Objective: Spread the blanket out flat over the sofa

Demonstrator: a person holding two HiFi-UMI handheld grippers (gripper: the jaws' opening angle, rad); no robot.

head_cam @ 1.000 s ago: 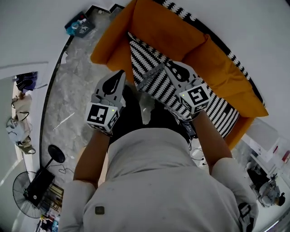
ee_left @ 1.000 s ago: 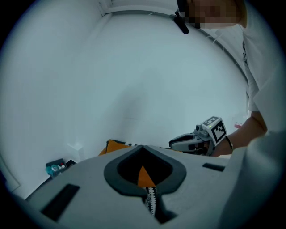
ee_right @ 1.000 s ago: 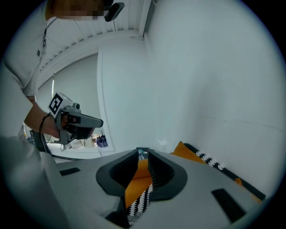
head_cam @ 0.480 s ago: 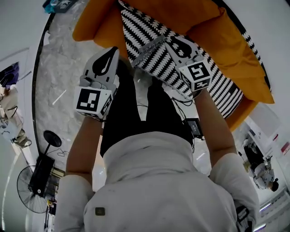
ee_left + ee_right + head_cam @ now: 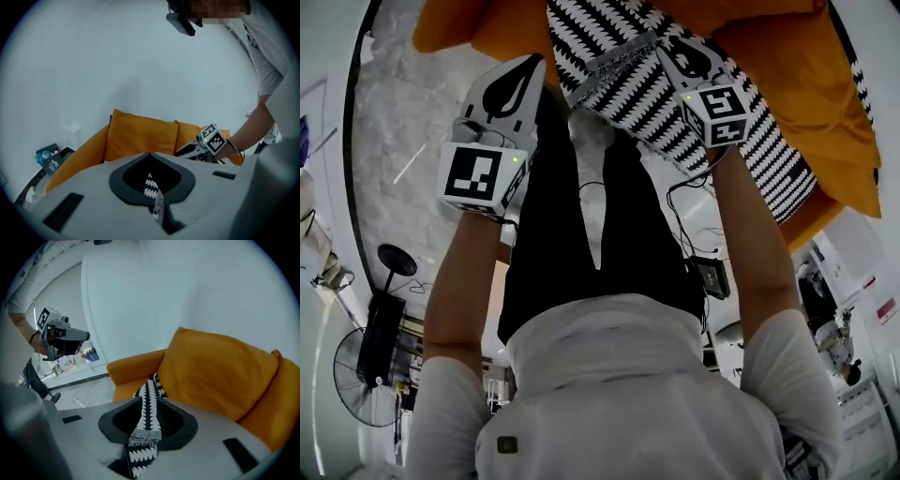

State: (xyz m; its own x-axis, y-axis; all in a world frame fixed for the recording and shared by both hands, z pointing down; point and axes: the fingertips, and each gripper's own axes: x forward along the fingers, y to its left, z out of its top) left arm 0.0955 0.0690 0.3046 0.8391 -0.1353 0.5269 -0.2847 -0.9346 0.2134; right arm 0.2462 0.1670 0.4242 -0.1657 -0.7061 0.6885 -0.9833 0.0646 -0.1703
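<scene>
The black-and-white zigzag blanket point(image 5: 623, 89) lies across the orange sofa point(image 5: 825, 84), with its fringed edge lifted toward me. My left gripper point(image 5: 536, 64) is at that edge's left end. In the left gripper view a small fold of blanket point(image 5: 151, 187) is pinched between its closed jaws. My right gripper point(image 5: 664, 45) holds the edge's right end. Its jaws have just been opening a little, and a strip of blanket point(image 5: 146, 425) still runs between them, gripped, its fringe hanging on the near side. Orange back cushions point(image 5: 220, 371) stand behind.
Grey marble floor point(image 5: 403, 141) lies left of the sofa. On it are a round black stand base point(image 5: 397, 260) and a fan point(image 5: 361, 375). A blue bin point(image 5: 49, 157) sits by the sofa's far arm. A small black device with cables point(image 5: 711, 277) lies near my legs.
Both grippers have come down toward the sofa seat, carrying the blanket's fringed edge. The sofa now sits higher and nearer in the head view.
</scene>
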